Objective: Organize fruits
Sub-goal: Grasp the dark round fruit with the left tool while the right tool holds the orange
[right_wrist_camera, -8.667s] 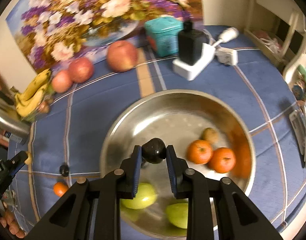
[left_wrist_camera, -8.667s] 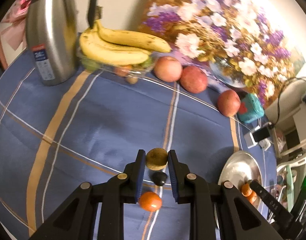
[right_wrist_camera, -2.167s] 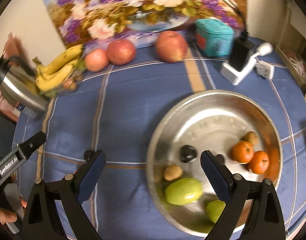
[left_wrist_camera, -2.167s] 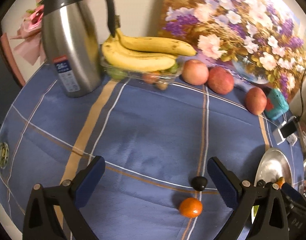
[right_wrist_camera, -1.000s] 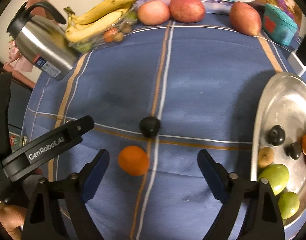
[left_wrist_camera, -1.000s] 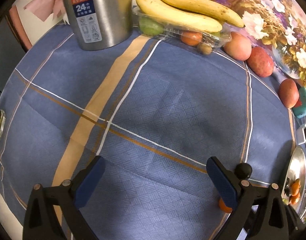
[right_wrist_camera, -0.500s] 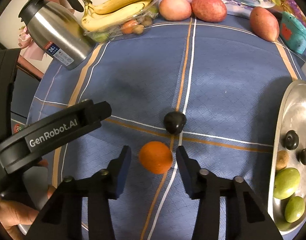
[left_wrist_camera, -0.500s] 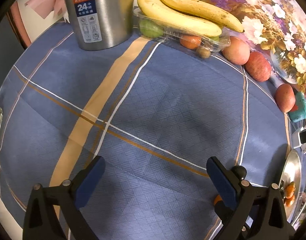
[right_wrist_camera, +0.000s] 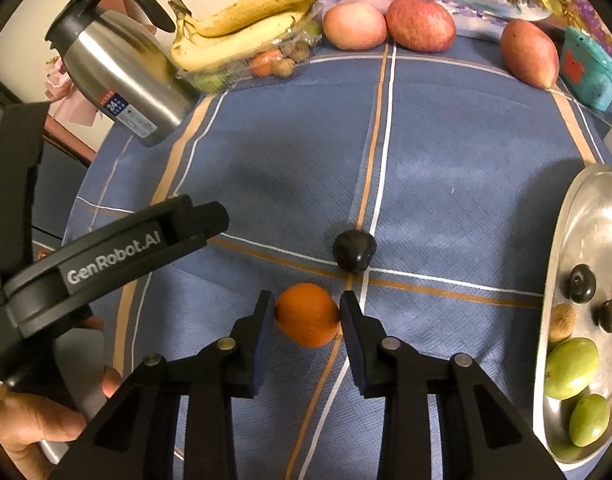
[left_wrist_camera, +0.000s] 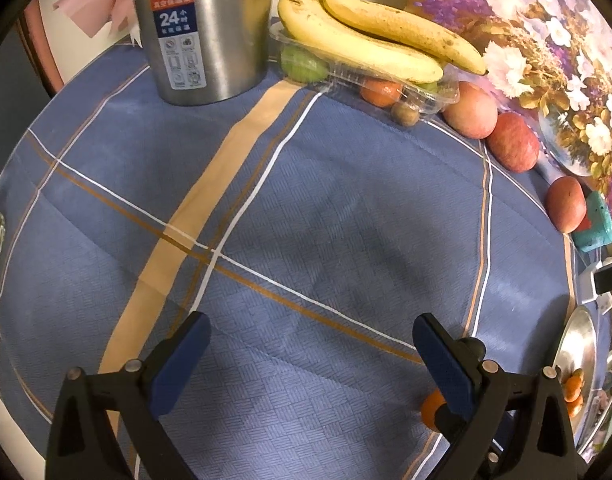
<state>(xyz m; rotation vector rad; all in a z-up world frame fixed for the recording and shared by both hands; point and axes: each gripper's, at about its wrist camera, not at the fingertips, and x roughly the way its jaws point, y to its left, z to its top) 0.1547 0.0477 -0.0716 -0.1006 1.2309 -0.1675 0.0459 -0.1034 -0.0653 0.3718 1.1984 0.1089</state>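
metal bowl point(right_wrist_camera: 562, 232): green, dark, brown fruits | right gripper point(right_wrist_camera: 307, 316) fingers closing around orange point(right_wrist_camera: 307, 315) | left gripper point(left_wrist_camera: 310, 340) fingers wide apart

Two fisheye wrist cameras look steeply down along their tongs at the blue-clothed counter point(left_wrist_camera: 346, 208).
The left view sits close above bare cloth, facing the flask point(left_wrist_camera: 203, 28) and bananas point(left_wrist_camera: 366, 36); the right view, equally near, faces the same far edge. Both share the orange point(right_wrist_camera: 308, 315), dark fruit point(right_wrist_camera: 354, 250) and steel bowl point(right_wrist_camera: 586, 216).
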